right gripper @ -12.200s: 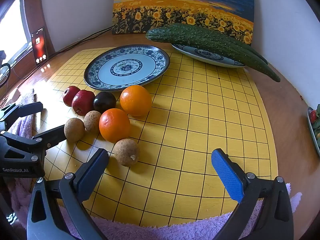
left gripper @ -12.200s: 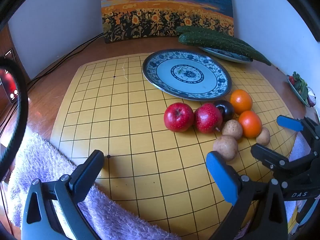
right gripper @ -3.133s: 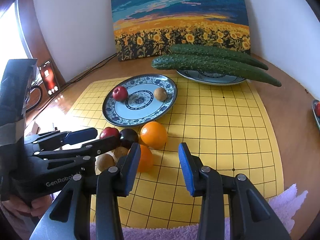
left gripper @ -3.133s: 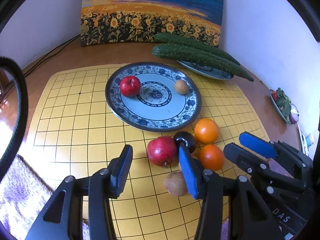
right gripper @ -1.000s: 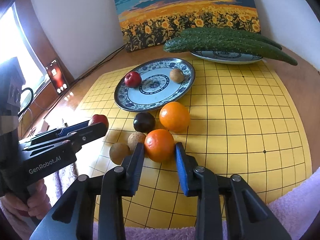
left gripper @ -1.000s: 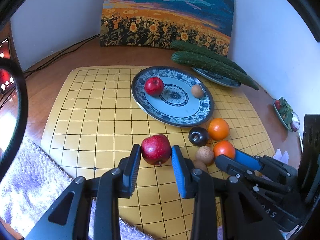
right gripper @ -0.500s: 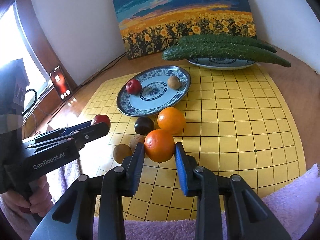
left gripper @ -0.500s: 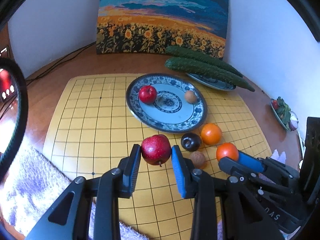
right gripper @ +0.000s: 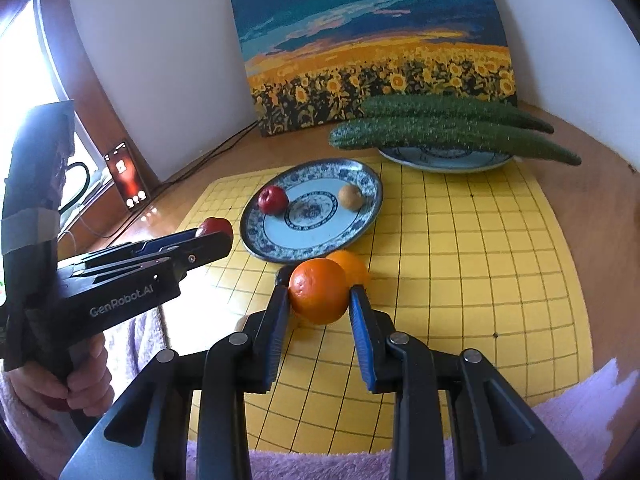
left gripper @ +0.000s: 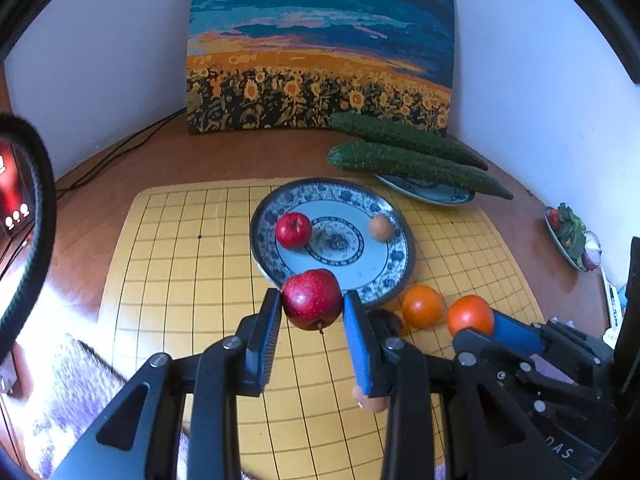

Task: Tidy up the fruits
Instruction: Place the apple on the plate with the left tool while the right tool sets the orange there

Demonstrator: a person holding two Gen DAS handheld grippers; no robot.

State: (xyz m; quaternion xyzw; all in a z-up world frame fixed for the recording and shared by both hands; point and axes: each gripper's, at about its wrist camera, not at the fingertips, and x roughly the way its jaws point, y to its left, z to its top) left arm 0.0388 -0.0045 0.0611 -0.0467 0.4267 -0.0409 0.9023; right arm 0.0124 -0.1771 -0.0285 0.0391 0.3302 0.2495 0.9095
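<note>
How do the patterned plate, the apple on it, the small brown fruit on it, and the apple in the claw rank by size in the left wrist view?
1. patterned plate
2. apple in the left claw, though nearness to the camera inflates it
3. apple on the plate
4. small brown fruit

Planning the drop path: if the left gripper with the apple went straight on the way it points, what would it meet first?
Most likely the near rim of the blue patterned plate, straight beyond the red apple clamped in the left gripper. Depth is unclear; it might clear the rim and reach the plate's bare middle.
</note>
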